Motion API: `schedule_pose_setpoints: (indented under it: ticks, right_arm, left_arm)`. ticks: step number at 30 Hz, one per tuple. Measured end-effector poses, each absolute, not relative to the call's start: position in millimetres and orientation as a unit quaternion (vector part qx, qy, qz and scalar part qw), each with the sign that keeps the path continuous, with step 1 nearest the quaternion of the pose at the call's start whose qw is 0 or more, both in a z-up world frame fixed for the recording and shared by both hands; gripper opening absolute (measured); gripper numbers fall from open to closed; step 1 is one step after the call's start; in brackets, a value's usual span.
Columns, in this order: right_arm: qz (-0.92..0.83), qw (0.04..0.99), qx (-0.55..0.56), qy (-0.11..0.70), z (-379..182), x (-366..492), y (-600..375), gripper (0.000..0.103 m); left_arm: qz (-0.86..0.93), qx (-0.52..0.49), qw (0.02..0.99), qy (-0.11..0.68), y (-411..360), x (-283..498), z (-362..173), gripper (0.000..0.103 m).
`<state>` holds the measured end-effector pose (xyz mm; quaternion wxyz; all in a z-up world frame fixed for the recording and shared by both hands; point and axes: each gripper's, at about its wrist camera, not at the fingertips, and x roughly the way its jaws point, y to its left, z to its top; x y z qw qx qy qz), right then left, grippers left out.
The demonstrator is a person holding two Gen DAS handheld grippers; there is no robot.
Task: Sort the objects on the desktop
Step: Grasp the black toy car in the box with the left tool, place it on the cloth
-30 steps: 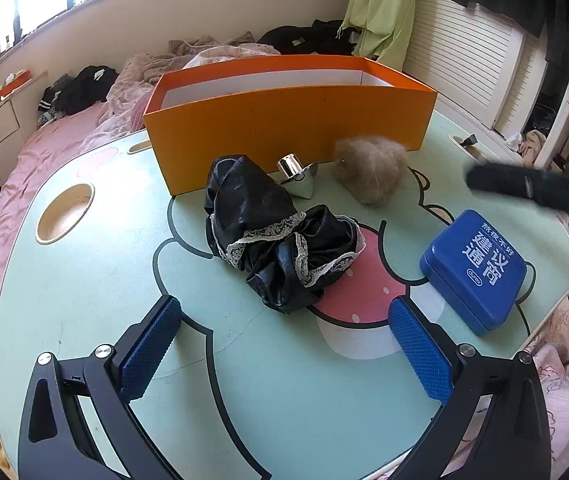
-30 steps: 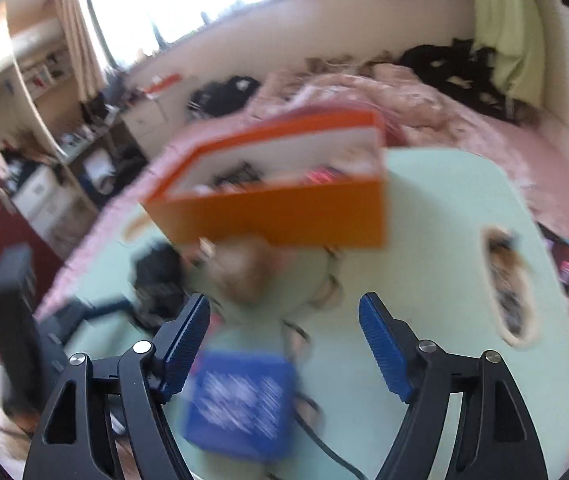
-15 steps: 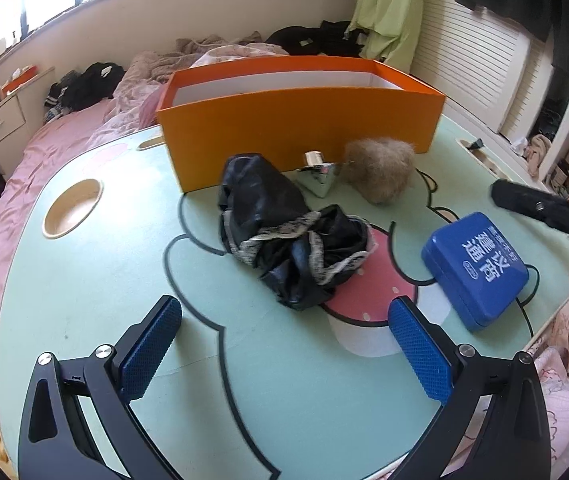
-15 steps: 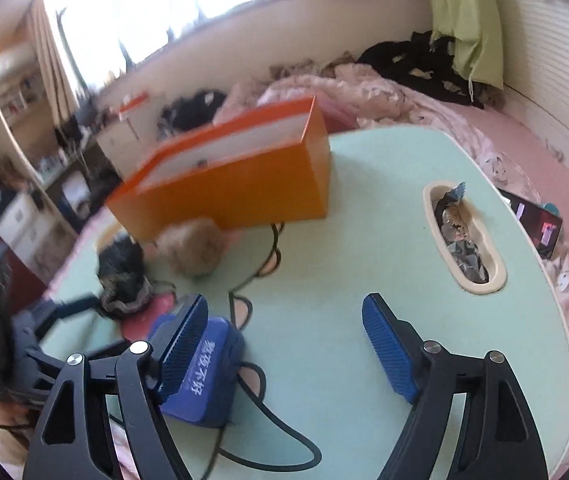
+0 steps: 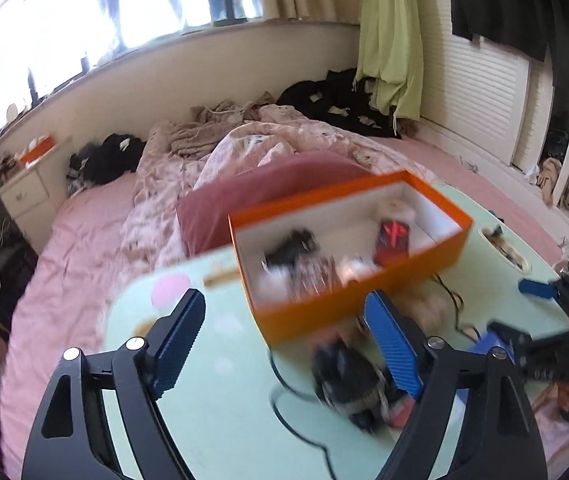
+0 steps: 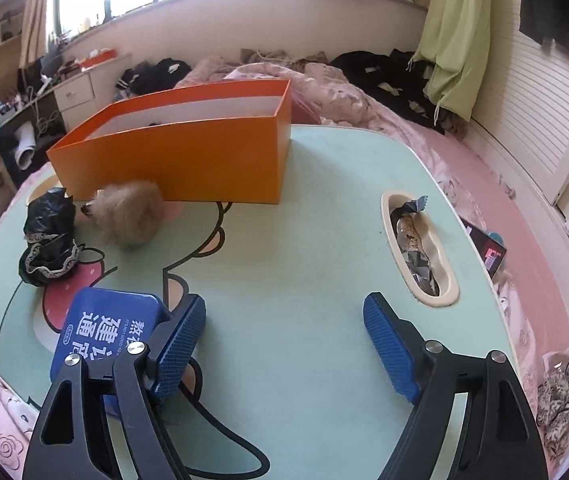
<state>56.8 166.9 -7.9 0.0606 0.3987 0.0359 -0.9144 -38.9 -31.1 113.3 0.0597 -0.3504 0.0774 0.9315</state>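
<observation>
- Currently the left gripper (image 5: pixel 284 344) stands wide open with nothing between its blue pads, raised above the mint-green worktop (image 6: pixel 304 248) and looking down into the orange box (image 5: pixel 348 256)
- From the left wrist view the orange box holds several blurred items, among them something black and something red; what they are cannot be told
- Just in front of the box in that view lies the black lace-trimmed cloth (image 5: pixel 348 380), smeared by blur
- The right gripper (image 6: pixel 284 344) is also open and holds nothing; it hovers low over the near part of the worktop
- The blue tin (image 6: pixel 104 328) with white lettering lies flat on the worktop at the near left edge, just beside the right gripper's left finger and partly hidden behind it, outside the gap between the fingers
- The fluffy tan ball (image 6: pixel 130 212) rests against the front wall of the orange box (image 6: pixel 188 156)
- The black cloth (image 6: pixel 48 240) sits in a heap to the left of the fluffy ball, near but apart from the blue tin
- An oval recess (image 6: pixel 448 288) near the right edge of the worktop contains crumpled wrappers (image 6: pixel 414 240)
- A bed with a pink quilt (image 6: pixel 332 92) lies behind the worktop
</observation>
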Motion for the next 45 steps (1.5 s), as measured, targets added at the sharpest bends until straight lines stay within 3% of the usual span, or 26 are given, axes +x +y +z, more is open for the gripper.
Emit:
schedule_pose_setpoints:
  ticks: [5,11,24,28,30,36,42,45]
  right_arm:
    - [-0.914,0.06,0.399,0.035,-10,58,167,0.084]
    - [-0.914,0.061,0.399,0.035,-10,58,168,0.084]
    - [-0.914,0.061,0.399,0.035,-9,57,168,0.084]
    - [-0.914,0.061,0.399,0.033,-10,61,168,0.084]
    - [-0.914,0.062,0.399,0.034,-10,60,168,0.084]
    - [-0.914,0.062,0.399,0.034,-10,60,168,0.084]
    - [-0.914,0.062,0.399,0.033,-11,60,168,0.084]
    - [-0.914,0.062,0.399,0.033,-11,61,168,0.084]
  left_arm:
    - [0.899,-0.417,0.073,0.11,-29,-101,120,0.058]
    - [0.856,-0.482,0.12,0.143,0,-149,88,0.045]
    - [0.783,-0.576,0.066,0.223,29,-210,19,0.047]
    - [0.789,-0.574,0.088,0.198,28,-212,22,0.035]
    - [0.793,-0.572,0.09,0.188,26,-211,24,0.035]
    - [0.82,-0.544,0.129,0.126,11,-197,53,0.033]
    - [0.861,-0.46,0.212,0.04,2,-136,125,0.033]
    - [0.85,-0.461,0.254,0.021,9,-104,131,0.033]
